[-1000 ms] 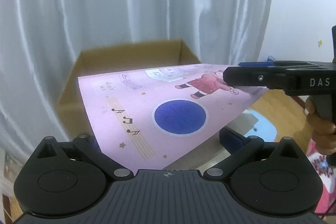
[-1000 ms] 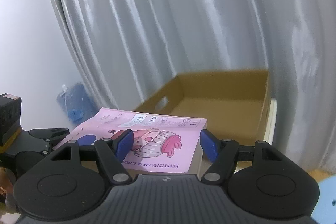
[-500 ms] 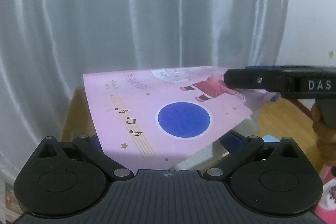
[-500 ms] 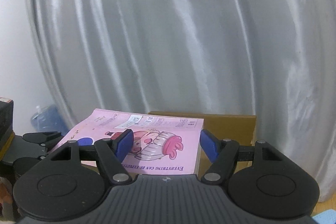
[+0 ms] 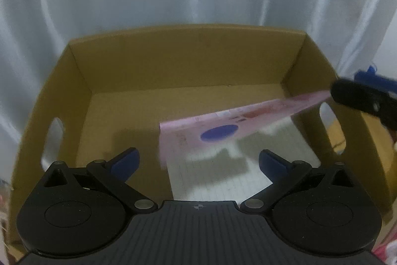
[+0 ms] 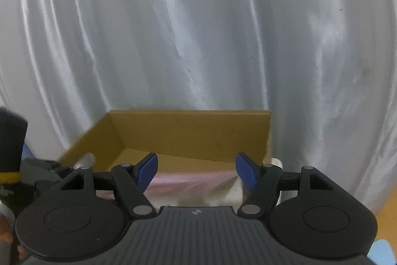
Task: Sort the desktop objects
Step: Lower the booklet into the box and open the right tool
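Note:
A pink notebook with a blue circle on its cover hangs open inside the brown cardboard box. Its lined white pages lie on the box floor while the cover is lifted at the right. My left gripper is open and empty just above the pages. My right gripper stands with its blue fingers apart over the blurred pink cover; it also shows at the right of the left wrist view, at the cover's raised end. Whether it pinches the cover is unclear.
A white curtain hangs close behind the box. The box has cut-out handles in its left wall and right wall. Wooden floor shows at the far right.
The notebook went from being held up flat by both grippers to lying in the box. My left gripper has let go and opened. Both grippers have come down to the box.

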`<state>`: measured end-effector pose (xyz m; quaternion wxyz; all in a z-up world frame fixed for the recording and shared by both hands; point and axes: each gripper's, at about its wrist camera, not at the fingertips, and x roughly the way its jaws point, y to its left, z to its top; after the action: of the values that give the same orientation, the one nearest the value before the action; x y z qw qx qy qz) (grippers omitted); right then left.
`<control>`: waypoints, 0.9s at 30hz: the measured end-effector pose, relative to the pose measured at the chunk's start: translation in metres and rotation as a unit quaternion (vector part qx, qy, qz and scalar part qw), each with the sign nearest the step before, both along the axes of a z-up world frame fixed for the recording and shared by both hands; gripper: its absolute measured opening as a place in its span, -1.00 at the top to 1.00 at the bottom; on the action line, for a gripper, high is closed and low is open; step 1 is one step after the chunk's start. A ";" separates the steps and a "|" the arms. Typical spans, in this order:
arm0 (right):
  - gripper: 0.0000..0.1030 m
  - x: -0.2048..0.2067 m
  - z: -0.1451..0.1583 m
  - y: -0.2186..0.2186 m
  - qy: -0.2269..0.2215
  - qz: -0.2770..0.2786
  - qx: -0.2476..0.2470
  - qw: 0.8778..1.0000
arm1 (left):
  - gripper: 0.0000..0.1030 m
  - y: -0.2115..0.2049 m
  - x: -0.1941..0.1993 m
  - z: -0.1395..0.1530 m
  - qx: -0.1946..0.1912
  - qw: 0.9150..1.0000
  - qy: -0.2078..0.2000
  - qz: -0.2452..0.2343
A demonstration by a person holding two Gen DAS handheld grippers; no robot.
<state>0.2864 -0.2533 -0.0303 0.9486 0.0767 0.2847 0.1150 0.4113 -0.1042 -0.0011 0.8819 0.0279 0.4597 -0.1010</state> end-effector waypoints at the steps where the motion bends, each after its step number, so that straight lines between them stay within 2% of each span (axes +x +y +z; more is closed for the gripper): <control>1: -0.42 0.001 -0.001 0.000 0.003 -0.001 -0.005 1.000 | -1.00 0.003 0.007 0.002 -0.011 1.000 0.006 0.006; 3: -0.54 -0.002 0.001 0.000 0.010 -0.001 -0.015 1.000 | -1.00 0.006 0.012 -0.001 -0.034 0.999 0.014 0.014; 5: -0.85 -0.001 0.005 0.006 0.016 0.003 -0.033 0.999 | -1.00 0.018 0.016 -0.004 -0.039 0.999 0.016 0.024; 7: -1.00 -0.007 0.015 0.007 0.015 0.011 -0.051 0.999 | -1.00 0.024 0.016 -0.005 -0.039 0.999 0.020 0.026; 10: -1.00 -0.013 0.032 0.013 0.021 0.022 -0.079 0.996 | -1.00 0.040 0.006 -0.001 -0.042 0.998 0.029 0.034; 13: -1.00 -0.025 0.050 0.022 0.008 0.002 -0.114 0.993 | -0.99 0.047 0.006 -0.001 -0.041 0.998 0.030 0.038; 17: -1.00 -0.038 0.071 0.033 -0.046 0.051 -0.126 0.990 | -0.99 0.056 0.006 0.008 -0.031 0.998 0.008 0.055; 20: -1.00 -0.045 0.079 0.040 -0.069 0.104 -0.105 0.987 | -0.99 0.061 0.003 0.015 -0.007 0.995 -0.029 0.097; 22: -1.00 -0.039 0.076 0.048 -0.051 0.112 -0.101 0.987 | -0.99 0.063 0.004 0.017 0.007 0.993 -0.026 0.116; 24: -0.93 -0.026 0.068 0.059 -0.011 0.117 -0.117 0.986 | -0.98 0.065 0.008 0.014 0.006 0.991 -0.020 0.129; 26: -0.62 -0.009 0.057 0.066 0.051 0.122 -0.116 0.984 | -0.98 0.067 0.011 0.011 -0.002 0.991 -0.012 0.134; 27: -0.56 0.002 0.051 0.068 0.092 0.126 -0.105 0.982 | -0.98 0.067 0.014 0.009 -0.007 0.991 -0.005 0.136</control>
<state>0.2882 -0.1854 0.0206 0.8992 -0.0496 0.3886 0.1950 0.4249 -0.0372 0.0076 0.8898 -0.0406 0.4543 0.0166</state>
